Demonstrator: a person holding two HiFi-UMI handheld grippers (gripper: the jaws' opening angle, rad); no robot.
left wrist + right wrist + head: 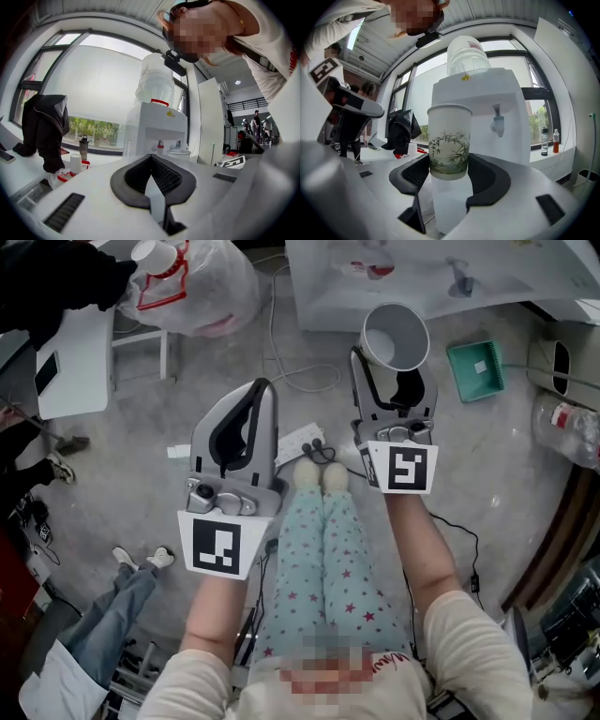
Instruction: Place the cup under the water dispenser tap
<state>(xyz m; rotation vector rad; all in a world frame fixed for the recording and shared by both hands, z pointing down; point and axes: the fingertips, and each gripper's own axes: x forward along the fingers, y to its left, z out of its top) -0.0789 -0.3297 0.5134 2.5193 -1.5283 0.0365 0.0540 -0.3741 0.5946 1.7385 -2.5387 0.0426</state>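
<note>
A white paper cup [394, 337] printed with green bamboo leaves [449, 140] stands upright between the black pads of my right gripper [394, 367], which is shut on its lower part. In the right gripper view the white water dispenser [487, 108] rises just behind the cup, its grey tap [498, 123] to the cup's right and apart from it. My left gripper [261, 390] hangs to the left, shut and with nothing in it. The left gripper view has the dispenser [154, 126] further off, with a red tap [160, 146] and a grey one.
On the concrete floor lie a power strip [300, 442] with cables and a green tray [476, 369]. A plastic bag [202, 287] and a white table [75, 362] are at the upper left. Another person's legs [122, 606] show at the lower left. A dark jacket [47, 126] hangs by the window.
</note>
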